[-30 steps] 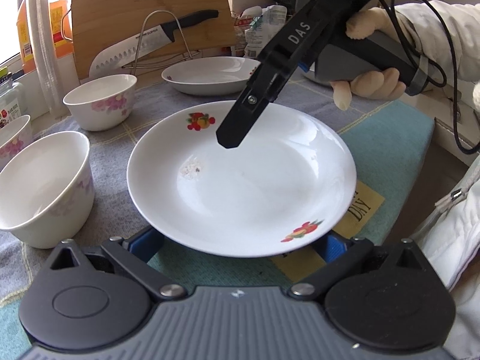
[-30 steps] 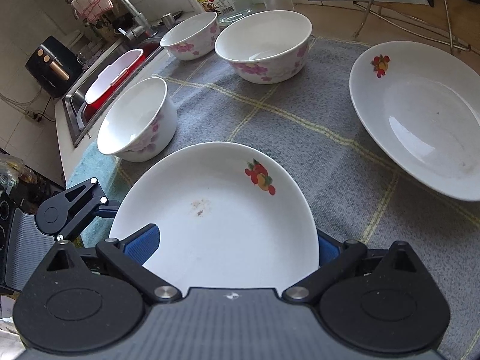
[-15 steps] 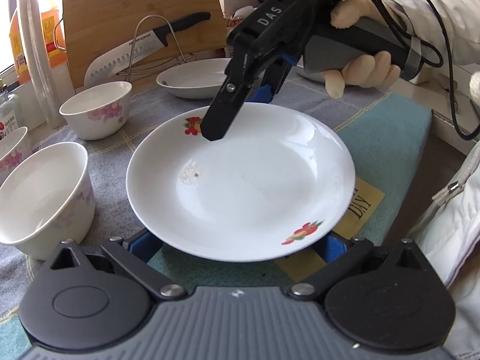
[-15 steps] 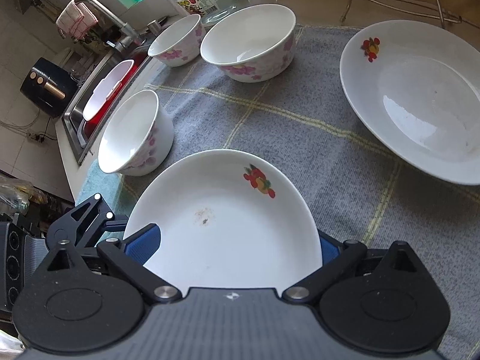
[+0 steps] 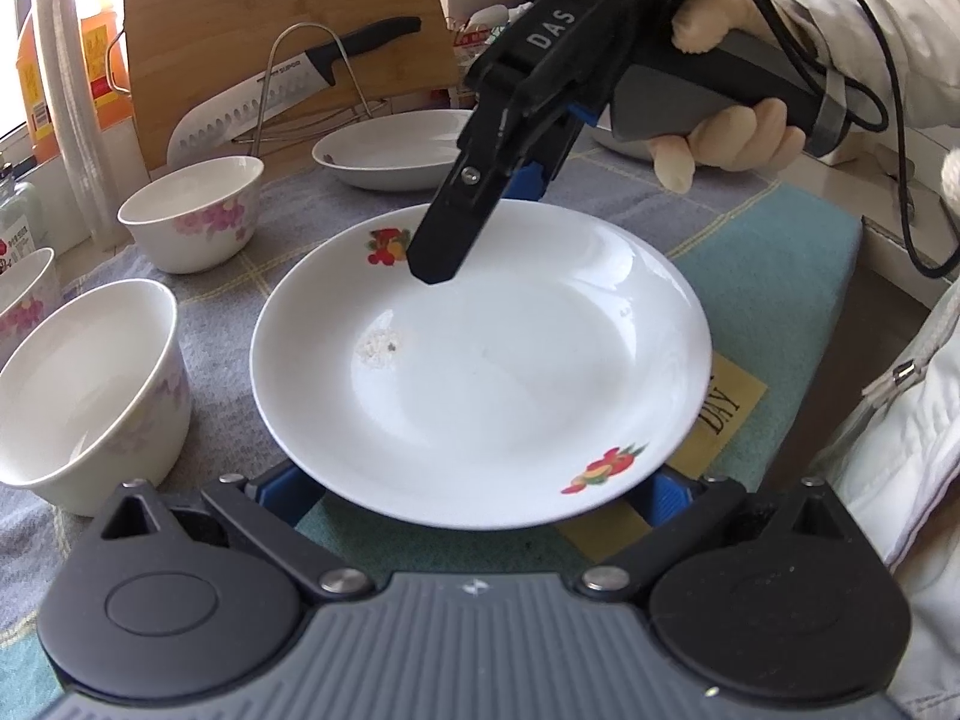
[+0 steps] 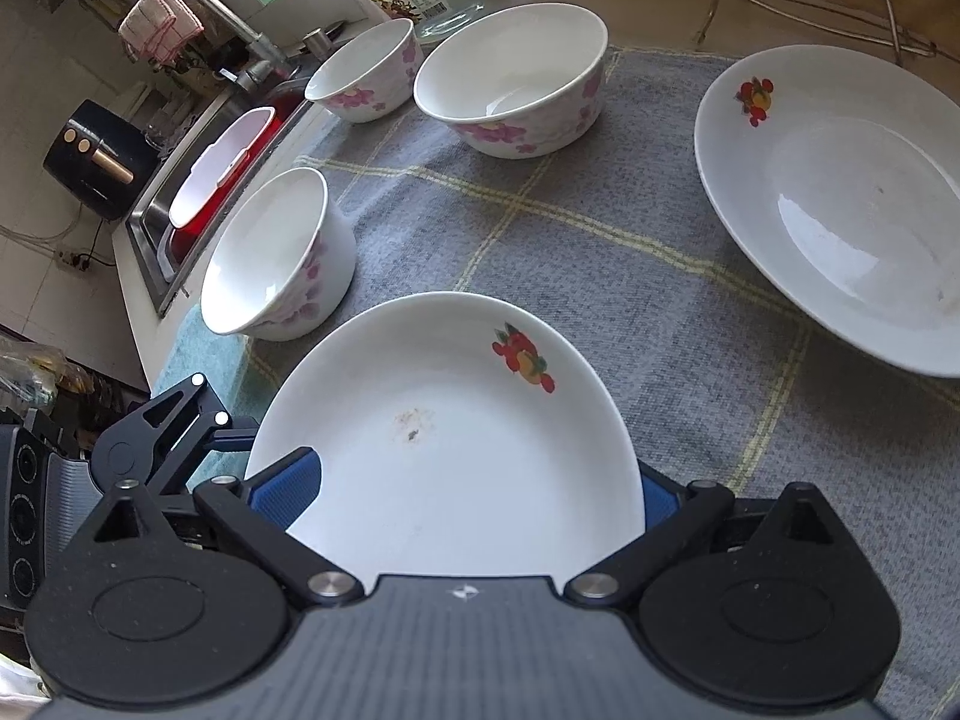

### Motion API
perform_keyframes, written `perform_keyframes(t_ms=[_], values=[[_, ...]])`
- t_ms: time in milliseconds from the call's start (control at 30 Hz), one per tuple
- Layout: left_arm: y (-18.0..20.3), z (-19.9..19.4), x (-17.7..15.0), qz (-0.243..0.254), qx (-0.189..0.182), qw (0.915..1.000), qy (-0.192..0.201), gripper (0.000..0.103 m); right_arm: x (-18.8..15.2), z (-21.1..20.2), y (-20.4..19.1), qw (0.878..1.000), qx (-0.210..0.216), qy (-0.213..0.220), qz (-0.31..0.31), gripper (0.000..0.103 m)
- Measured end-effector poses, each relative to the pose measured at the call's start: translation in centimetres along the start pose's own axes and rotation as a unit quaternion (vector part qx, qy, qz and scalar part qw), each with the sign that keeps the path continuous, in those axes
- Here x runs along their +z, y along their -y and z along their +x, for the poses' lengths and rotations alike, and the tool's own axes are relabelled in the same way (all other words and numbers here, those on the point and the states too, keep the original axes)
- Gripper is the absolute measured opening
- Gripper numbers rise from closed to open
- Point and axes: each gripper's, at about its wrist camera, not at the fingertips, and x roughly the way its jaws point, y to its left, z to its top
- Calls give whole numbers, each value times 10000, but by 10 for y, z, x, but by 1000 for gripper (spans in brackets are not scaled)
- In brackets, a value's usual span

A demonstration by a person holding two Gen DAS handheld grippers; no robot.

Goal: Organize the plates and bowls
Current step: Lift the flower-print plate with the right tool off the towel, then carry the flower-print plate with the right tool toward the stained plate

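Since a second ago my right gripper [image 5: 474, 228] has swung in over the far rim of the fruit-print plate [image 5: 480, 360]; its jaws straddle that rim, grip uncertain. My left gripper [image 5: 474, 489] brackets the near rim, plate on the bench [image 6: 600, 276]. I'd pinch the rim squarely, then lift level toward the second plate [image 6: 840, 204].

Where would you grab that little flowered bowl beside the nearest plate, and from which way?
Probably by the rim of the bowl, coming straight down, one finger inside and one outside the wall. It stands upright with its mouth open, and its round body looks too wide to span.
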Motion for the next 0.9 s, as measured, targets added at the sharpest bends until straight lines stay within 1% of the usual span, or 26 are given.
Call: perform_keyframes(t_ms=[233, 500, 900], values=[[1, 0, 3, -25, 58, 10000, -58, 102, 0, -1, -2, 9999, 39, -51, -82, 103], [5, -2, 10, 8, 136, 9999, -65, 102, 0, -10, 1, 9998, 109, -8, -152, 103], [21, 6, 32, 27, 149, 9999, -50, 102, -5, -34, 20, 9997, 131, 58, -179, 103]])
